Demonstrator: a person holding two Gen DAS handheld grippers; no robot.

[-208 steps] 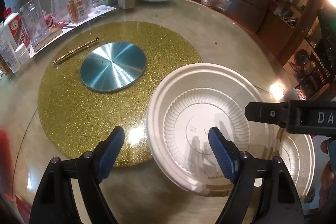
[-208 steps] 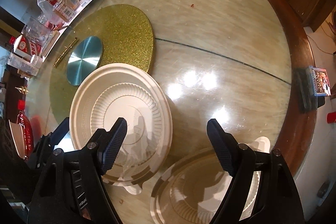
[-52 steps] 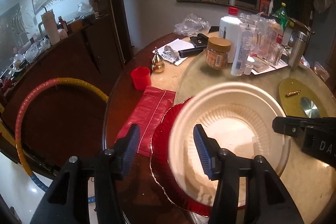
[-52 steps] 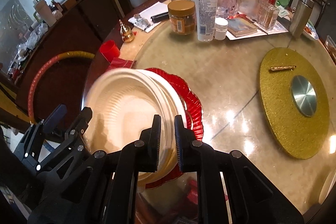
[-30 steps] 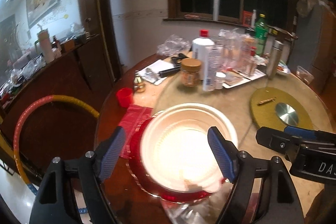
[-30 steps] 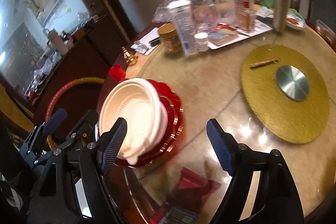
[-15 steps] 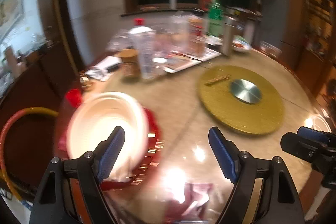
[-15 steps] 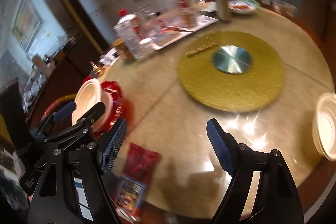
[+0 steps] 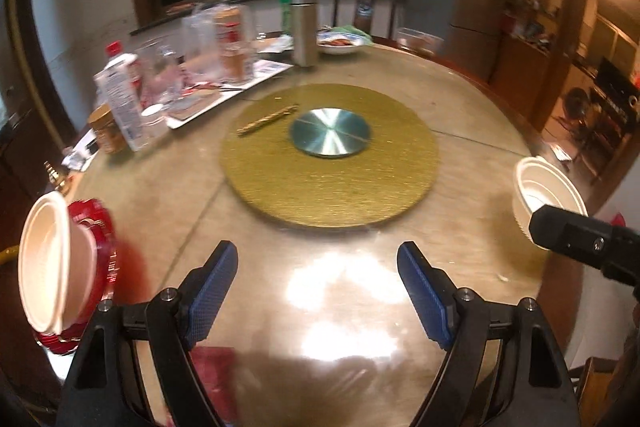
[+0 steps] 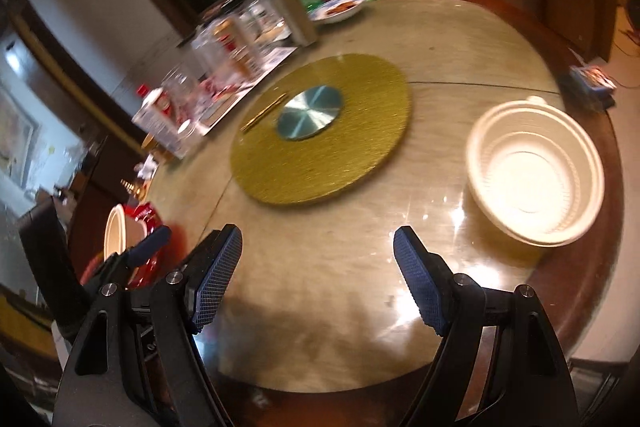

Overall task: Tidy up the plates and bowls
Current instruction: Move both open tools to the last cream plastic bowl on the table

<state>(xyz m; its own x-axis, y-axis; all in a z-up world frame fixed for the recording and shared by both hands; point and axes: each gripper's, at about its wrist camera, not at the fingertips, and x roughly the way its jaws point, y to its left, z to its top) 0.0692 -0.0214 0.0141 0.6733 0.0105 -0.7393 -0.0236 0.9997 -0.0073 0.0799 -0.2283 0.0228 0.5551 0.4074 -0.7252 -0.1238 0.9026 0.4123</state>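
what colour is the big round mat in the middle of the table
Glittery gold mat, clearest in the left wrist view.

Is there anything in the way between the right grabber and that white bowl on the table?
Nothing visible is. The right gripper is open, and only bare tabletop lies between it and the white bowl. The gold turntable sits off to the side, apart from the bowl.

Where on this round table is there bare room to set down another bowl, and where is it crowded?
Bare tabletop lies between the gold mat, the red plate and the white bowl. More lies beyond the mat, towards the far rim. The far left, around the bottles and jar, is crowded.
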